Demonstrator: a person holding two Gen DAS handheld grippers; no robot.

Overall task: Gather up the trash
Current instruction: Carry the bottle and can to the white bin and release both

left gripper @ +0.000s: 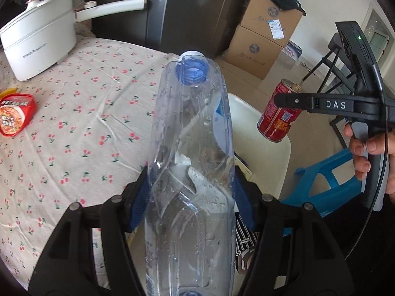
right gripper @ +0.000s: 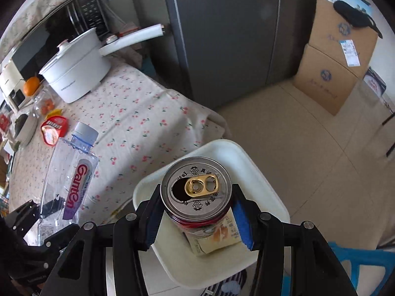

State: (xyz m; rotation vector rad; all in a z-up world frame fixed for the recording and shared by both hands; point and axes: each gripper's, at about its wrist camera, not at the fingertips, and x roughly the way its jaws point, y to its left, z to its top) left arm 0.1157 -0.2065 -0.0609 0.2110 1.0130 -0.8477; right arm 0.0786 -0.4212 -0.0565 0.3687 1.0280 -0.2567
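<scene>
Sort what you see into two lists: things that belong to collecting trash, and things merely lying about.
Belongs to the job:
- crushed plastic bottle, held in the left gripper
- red drink can, held in the right gripper
- red snack wrapper, probably

Lying about:
- white pot
- cardboard boxes
- orange
- blue stool

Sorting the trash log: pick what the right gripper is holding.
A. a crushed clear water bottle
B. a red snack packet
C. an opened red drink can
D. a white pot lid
C: the right gripper has its blue pads clamped on the red can, whose pull-tab top is already open.
</scene>
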